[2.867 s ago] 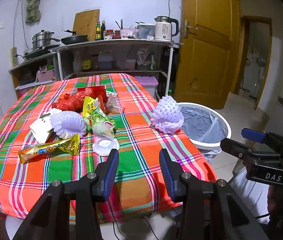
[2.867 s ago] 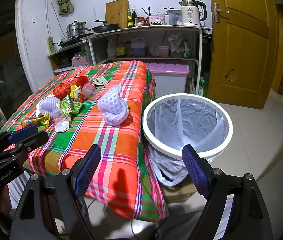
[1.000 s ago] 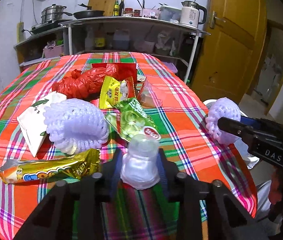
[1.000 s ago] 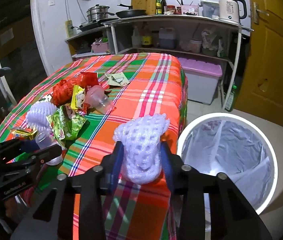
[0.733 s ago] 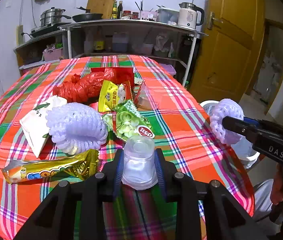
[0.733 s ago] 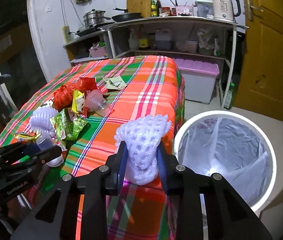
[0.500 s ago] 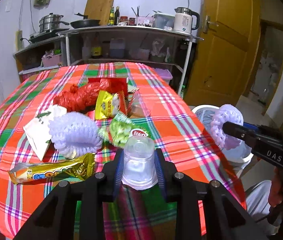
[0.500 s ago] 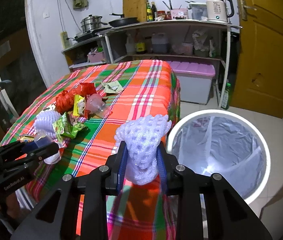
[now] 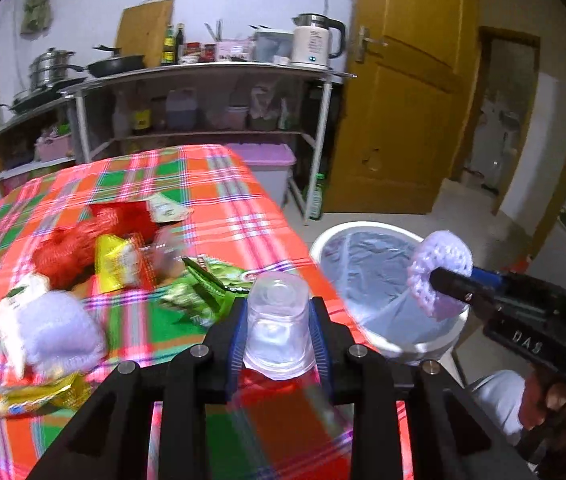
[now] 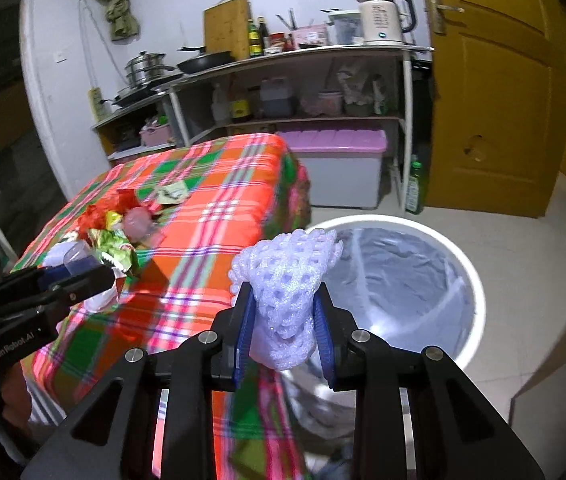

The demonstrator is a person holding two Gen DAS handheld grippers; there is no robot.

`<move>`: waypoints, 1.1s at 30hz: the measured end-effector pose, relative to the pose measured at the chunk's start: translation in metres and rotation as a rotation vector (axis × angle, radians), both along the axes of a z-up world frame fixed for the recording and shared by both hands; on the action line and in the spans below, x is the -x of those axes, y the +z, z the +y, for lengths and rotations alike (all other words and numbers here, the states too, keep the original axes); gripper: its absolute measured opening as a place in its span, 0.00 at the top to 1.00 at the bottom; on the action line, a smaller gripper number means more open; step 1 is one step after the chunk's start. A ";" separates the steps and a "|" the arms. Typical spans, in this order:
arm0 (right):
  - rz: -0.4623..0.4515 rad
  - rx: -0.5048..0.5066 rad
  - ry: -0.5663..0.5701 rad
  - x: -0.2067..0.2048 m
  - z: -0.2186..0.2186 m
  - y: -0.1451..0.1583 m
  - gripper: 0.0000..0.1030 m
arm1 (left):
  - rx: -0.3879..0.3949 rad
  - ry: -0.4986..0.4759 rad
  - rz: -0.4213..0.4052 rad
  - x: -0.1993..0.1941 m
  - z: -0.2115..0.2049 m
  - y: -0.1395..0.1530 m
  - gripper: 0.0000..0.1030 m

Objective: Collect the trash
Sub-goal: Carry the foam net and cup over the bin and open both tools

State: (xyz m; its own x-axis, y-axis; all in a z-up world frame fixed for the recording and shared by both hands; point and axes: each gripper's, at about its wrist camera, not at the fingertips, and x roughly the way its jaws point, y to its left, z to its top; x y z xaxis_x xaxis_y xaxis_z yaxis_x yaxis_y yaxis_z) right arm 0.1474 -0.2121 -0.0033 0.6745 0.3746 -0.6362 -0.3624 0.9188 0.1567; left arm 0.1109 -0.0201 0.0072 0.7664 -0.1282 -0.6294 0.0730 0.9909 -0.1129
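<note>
My left gripper (image 9: 279, 332) is shut on a clear plastic cup (image 9: 277, 326), held upside down above the table's right edge. My right gripper (image 10: 285, 330) is shut on a white foam fruit net (image 10: 287, 288), held near the rim of the white trash bin (image 10: 471, 276). The bin, lined with a grey bag, stands on the floor right of the table and also shows in the left wrist view (image 9: 367, 228). A second foam net (image 9: 59, 332), a red bag (image 9: 71, 248), green (image 9: 207, 292) and yellow wrappers (image 9: 115, 260) lie on the plaid tablecloth (image 9: 211, 184).
A gold snack bar wrapper (image 9: 31, 396) and a white paper packet (image 9: 15, 300) lie at the table's left. A metal shelf (image 10: 295, 60) with kettle, pans and bottles stands behind. A purple-lidded box (image 10: 343, 168) and a yellow door (image 10: 499, 80) are at the right.
Both grippers closed on their items, lifted them off the table and moved right toward the bin. The foam net now hangs at the bin's rim; the cup is over the table edge.
</note>
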 end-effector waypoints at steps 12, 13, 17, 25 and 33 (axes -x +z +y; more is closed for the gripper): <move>0.050 -0.016 -0.055 -0.023 -0.032 -0.023 0.71 | 0.001 -0.038 -0.011 -0.027 -0.021 -0.007 0.70; 0.050 -0.017 -0.056 -0.024 -0.032 -0.024 0.71 | 0.004 -0.041 -0.014 -0.027 -0.020 -0.006 0.70; 0.059 -0.023 -0.065 -0.028 -0.035 -0.028 0.71 | 0.003 -0.020 -0.020 -0.028 -0.015 -0.003 0.70; 0.082 -0.028 -0.096 -0.035 -0.048 -0.039 0.71 | 0.010 -0.034 -0.009 -0.039 -0.021 -0.004 0.70; 0.125 -0.027 -0.115 -0.043 -0.059 -0.051 0.71 | 0.025 -0.127 0.023 -0.065 -0.053 -0.016 0.70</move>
State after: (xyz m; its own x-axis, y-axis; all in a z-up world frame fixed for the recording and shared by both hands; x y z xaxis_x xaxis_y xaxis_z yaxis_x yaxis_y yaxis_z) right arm 0.1907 -0.2715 -0.0540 0.6302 0.3178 -0.7084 -0.2317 0.9478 0.2191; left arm 0.1758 -0.0733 -0.0092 0.7283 -0.2390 -0.6423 0.1949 0.9708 -0.1401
